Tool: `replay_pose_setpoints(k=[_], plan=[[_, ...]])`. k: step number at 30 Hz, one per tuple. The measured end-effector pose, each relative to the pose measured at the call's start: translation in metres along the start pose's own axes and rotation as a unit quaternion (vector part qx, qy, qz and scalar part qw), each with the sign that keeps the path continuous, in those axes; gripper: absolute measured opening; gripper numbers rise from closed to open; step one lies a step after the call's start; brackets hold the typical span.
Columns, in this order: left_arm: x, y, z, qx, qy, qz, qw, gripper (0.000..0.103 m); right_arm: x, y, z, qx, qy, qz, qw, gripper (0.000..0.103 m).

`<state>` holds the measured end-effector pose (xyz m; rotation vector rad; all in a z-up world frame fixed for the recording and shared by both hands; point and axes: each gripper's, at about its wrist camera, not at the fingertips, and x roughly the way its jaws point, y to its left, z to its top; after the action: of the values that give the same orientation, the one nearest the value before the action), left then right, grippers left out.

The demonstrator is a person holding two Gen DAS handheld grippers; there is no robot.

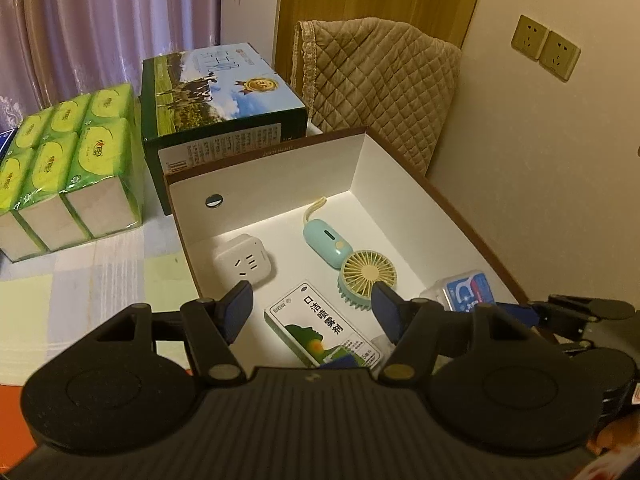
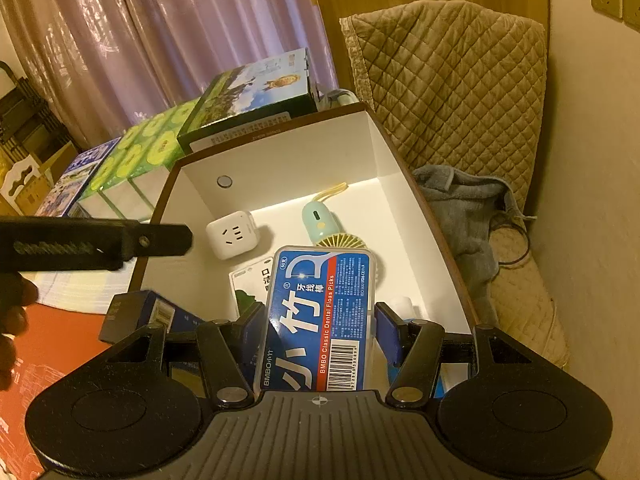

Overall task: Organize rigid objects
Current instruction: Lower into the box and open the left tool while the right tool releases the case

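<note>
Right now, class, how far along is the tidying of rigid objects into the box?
Done: the white plug adapter, handheld fan and green-and-white carton lie in the open box. In hand: the right gripper clamps the floss pick case above the box. Left: placing it; the left gripper is open, empty.

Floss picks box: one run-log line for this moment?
right tongs: shut on floss picks box, above white box | left tongs: open, empty | inside: fan, socket cube
</note>
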<state>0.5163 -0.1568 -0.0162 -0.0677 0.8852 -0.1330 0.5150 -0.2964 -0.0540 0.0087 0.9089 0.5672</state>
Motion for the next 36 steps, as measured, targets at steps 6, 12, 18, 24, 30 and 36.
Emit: replay_pose_setpoints(k=[6,12,18,24,30,36], plan=[[0.002,0.008,0.001,-0.009,0.004,0.008,0.9999,0.062,0.006,0.010,0.011,-0.008,-0.014,0.026,1.000,0.057],[-0.003,0.012,0.003,-0.010,0.000,0.005,0.9999,0.065,0.006,0.014,0.016,-0.005,-0.024,0.023,0.999,0.066],[-0.009,0.010,-0.003,-0.007,0.007,-0.005,0.9999,0.065,0.001,0.011,0.014,-0.001,-0.012,0.016,1.000,0.067],[-0.017,0.006,-0.009,-0.005,0.010,-0.012,0.9999,0.065,-0.008,0.006,0.006,0.008,0.000,0.010,1.000,0.068],[-0.029,0.001,-0.013,-0.002,0.009,-0.016,0.9998,0.065,-0.016,0.005,-0.001,0.013,0.007,0.009,1.000,0.069],[-0.048,-0.005,-0.022,0.002,0.002,-0.017,0.9999,0.065,-0.026,0.006,-0.009,0.016,0.008,0.007,1.000,0.070]])
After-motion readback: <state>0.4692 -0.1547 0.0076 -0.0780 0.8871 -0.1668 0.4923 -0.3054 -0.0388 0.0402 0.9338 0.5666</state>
